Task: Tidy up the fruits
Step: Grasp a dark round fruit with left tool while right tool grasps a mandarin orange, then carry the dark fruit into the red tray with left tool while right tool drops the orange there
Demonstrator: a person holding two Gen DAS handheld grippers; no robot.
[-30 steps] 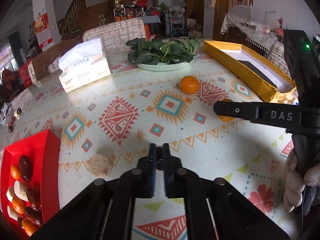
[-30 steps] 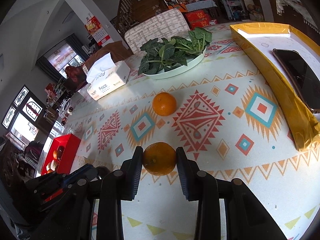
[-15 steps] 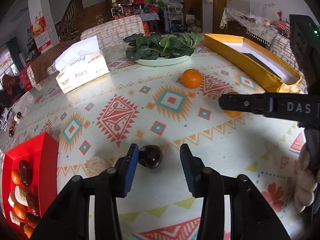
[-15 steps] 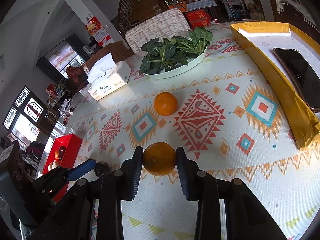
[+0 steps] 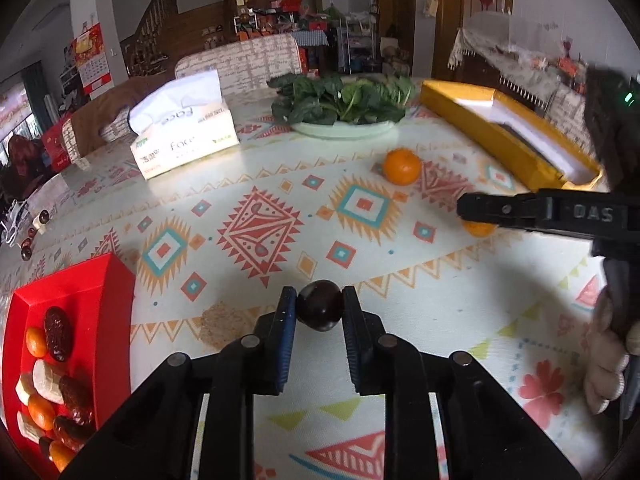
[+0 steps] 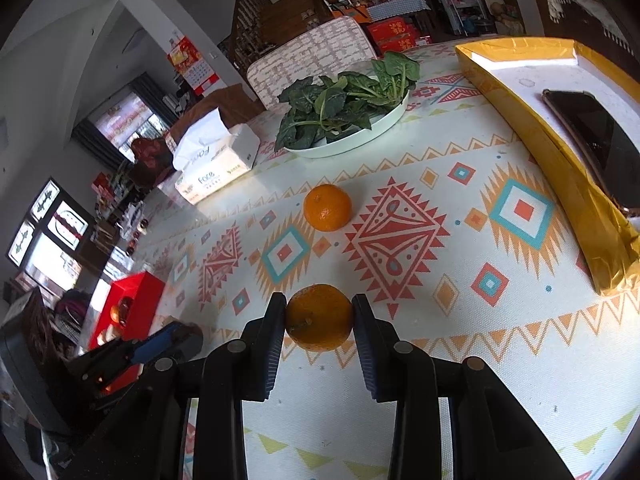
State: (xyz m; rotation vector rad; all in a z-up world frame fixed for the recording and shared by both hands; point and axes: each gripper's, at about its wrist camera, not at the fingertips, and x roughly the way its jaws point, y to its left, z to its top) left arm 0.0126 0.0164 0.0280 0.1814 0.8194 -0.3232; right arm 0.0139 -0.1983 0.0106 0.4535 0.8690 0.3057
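Left wrist view: left gripper has just closed its jaws and is clamped on a dark round fruit, pads pressing both sides, low over the patterned tablecloth; red box at lower left holds oranges, dark dates and pale pieces; a crumbly beige cracker lies on the cloth between box and gripper; loose orange sits farther back, near the plate of greens; tissue box back left; yellow tray back right; right gripper comes in from the right, an orange partly hidden under its finger; a gloved hand at the right edge. Right wrist view: right gripper is clamped on an orange, pads tight on both sides, over the cloth; second orange lies loose beyond it, apart; plate of greens behind that; tissue box back left; yellow tray on the right with a dark phone inside; red box far left; left gripper visible at lower left, its grip hard to make out from here.
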